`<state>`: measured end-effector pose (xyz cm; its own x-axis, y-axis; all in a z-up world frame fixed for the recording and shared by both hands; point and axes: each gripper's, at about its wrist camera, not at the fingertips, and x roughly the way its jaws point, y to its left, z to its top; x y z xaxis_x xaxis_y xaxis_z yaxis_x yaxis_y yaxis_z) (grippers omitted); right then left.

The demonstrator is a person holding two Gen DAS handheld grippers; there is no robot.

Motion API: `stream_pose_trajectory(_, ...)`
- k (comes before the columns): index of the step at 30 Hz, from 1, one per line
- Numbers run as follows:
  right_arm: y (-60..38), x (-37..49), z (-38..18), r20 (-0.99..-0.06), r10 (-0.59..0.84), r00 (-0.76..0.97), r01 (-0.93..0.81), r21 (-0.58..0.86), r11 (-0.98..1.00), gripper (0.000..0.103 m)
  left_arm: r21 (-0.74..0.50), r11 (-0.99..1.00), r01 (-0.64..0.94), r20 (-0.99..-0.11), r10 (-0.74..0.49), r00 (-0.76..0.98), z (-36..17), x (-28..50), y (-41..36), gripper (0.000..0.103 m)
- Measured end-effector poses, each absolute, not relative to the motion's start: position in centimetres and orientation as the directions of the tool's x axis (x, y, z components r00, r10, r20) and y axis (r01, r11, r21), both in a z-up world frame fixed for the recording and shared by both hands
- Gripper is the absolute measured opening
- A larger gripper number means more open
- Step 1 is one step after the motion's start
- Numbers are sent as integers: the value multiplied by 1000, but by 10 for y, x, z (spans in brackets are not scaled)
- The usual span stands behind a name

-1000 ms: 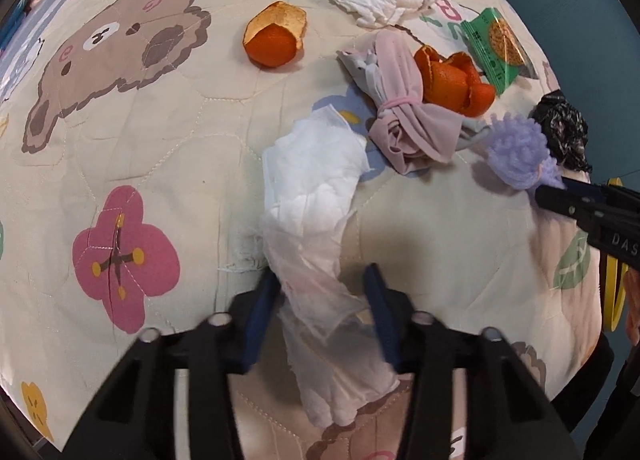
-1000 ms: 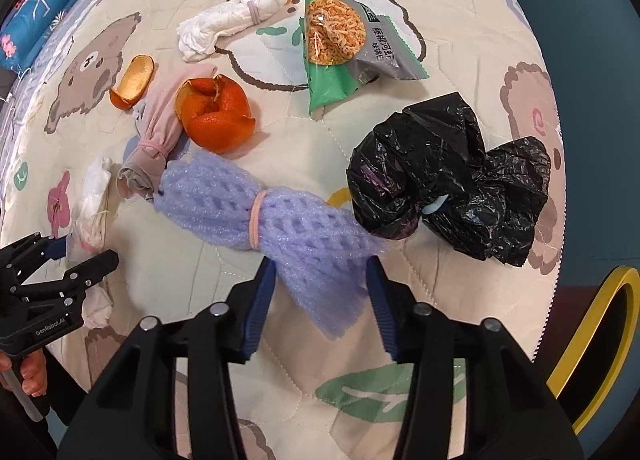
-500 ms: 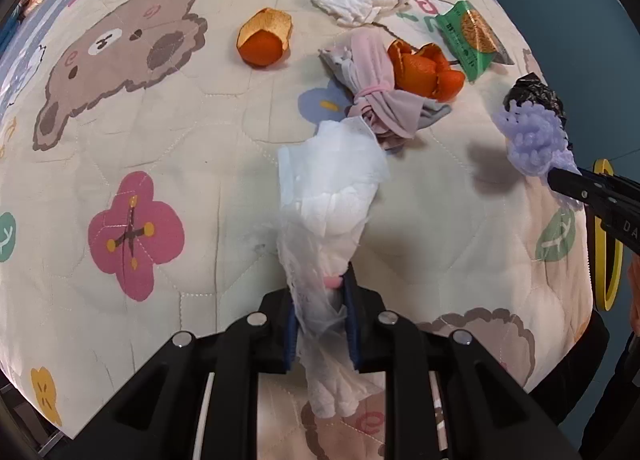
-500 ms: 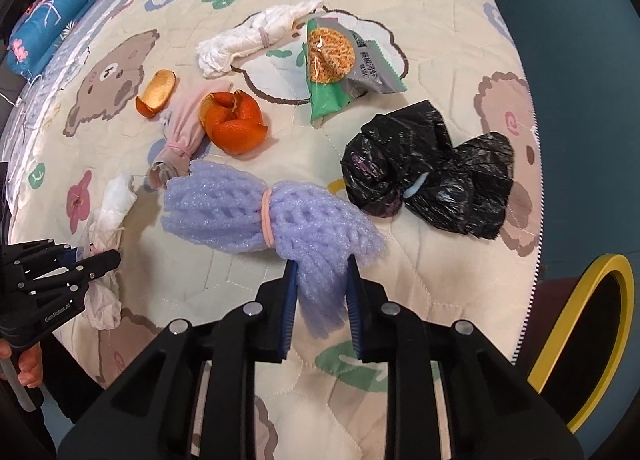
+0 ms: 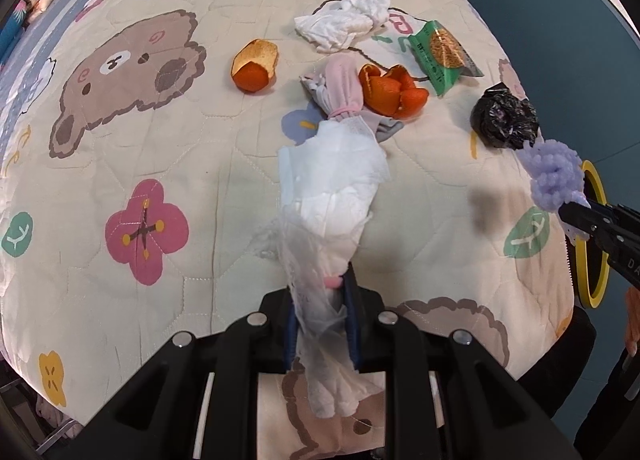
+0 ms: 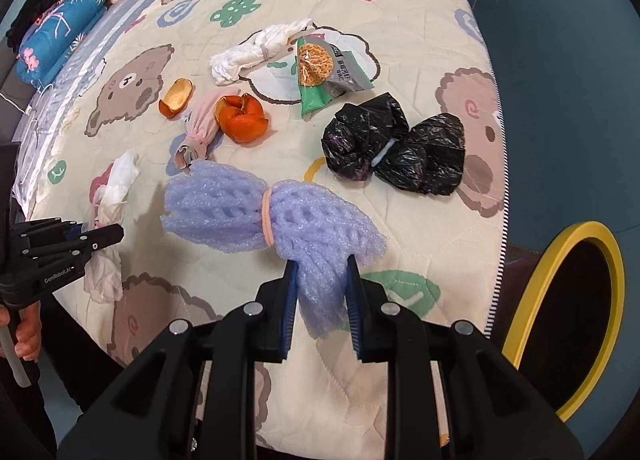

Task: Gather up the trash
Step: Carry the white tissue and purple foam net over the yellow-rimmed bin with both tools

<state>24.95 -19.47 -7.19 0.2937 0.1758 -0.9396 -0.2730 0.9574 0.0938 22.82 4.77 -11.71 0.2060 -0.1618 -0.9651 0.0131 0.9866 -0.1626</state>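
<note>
My left gripper is shut on a white tissue bundle and holds it above the quilt; it also shows in the right wrist view. My right gripper is shut on a purple foam net tied with a pink band, lifted off the bed; it shows at the right of the left wrist view. On the quilt lie a black bag, a green snack packet, an orange peel, a smaller peel, a pink cloth bundle and a white wad.
The bed carries a cartoon bear quilt. A yellow-rimmed bin stands off the bed's right edge, also in the left wrist view. Folded bedding lies at the far left.
Both grippers have closed on their items, tissue on the left and foam net on the right, and lifted them higher off the quilt and back toward the near edge.
</note>
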Motion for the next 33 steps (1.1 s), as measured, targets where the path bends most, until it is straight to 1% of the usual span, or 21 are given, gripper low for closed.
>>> stream_pose_trajectory(14, -247, 223, -45, -920, 170, 353, -212, 98, 972, 22, -175, 982, 68, -957, -186, 221, -91, 218, 16, 18)
stream_pose_trajectory(33, -345, 203, -48, -907, 156, 390, -54, 146, 988, 22, -184, 960, 212, -946, -231, 227, -65, 224, -88, 18)
